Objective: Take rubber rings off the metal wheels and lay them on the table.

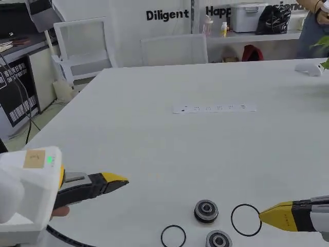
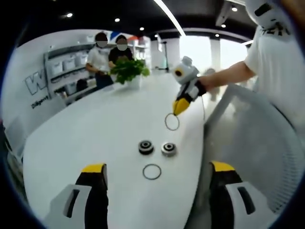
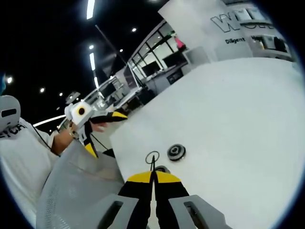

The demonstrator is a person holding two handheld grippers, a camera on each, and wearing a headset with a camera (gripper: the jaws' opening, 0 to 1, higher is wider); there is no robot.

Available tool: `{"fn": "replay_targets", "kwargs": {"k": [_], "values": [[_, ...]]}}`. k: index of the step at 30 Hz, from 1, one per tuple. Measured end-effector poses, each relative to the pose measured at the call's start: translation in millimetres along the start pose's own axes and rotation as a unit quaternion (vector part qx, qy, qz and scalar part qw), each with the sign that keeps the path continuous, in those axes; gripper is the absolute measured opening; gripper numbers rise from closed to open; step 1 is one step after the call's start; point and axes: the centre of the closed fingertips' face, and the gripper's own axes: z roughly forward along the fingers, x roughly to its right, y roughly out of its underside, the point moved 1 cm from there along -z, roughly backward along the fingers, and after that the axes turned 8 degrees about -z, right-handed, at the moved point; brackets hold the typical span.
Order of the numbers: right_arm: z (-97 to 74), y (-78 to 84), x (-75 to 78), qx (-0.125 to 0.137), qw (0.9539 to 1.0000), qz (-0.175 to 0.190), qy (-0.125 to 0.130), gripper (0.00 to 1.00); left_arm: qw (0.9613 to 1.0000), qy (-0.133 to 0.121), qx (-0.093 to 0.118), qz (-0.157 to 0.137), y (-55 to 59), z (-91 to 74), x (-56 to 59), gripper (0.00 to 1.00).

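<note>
Two metal wheels [image 1: 206,211] [image 1: 218,239] lie near the table's front edge; the farther one has a darker rim. A loose black rubber ring [image 1: 173,236] lies flat to their left. My right gripper [image 1: 263,216] is shut on a second rubber ring [image 1: 231,220], which hangs from its yellow tips just right of the wheels. In the left gripper view that ring [image 2: 165,122] dangles below the right gripper [image 2: 180,107], beyond both wheels [image 2: 146,147] [image 2: 168,149]. My left gripper [image 2: 157,167] is open with nothing in it, left of the loose ring [image 2: 144,171].
A white power strip [image 1: 214,108] lies mid-table. White chairs [image 1: 85,49] stand at the far left edge. A potted plant [image 2: 128,69] and two people are at the table's far end. The table's front edge runs just below the wheels.
</note>
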Motion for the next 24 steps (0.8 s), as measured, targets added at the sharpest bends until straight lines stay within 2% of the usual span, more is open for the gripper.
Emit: {"fn": "replay_targets", "kwargs": {"k": [8,13,18,24], "values": [[-2.8,-9.6,-2.5,0.003,0.9999,-0.010,0.000,0.00,0.9987,-0.037,0.002,-0.035,21.3,-21.6,-6.4,0.92],[-2.8,-15.3,-7.2,0.002,0.9997,-0.022,-0.004,0.00,0.9967,-0.059,0.014,-0.054,26.4,-29.4,-10.3,0.92],[-2.3,-19.5,-8.7,-0.004,0.9994,-0.035,-0.003,0.00,0.9956,-0.072,0.010,-0.060,34.8,-35.9,-11.8,0.92],[0.5,-27.3,-10.4,-0.003,0.9992,-0.039,-0.009,0.00,0.9944,-0.080,0.013,-0.068,38.7,-40.2,-10.5,0.92]]}}
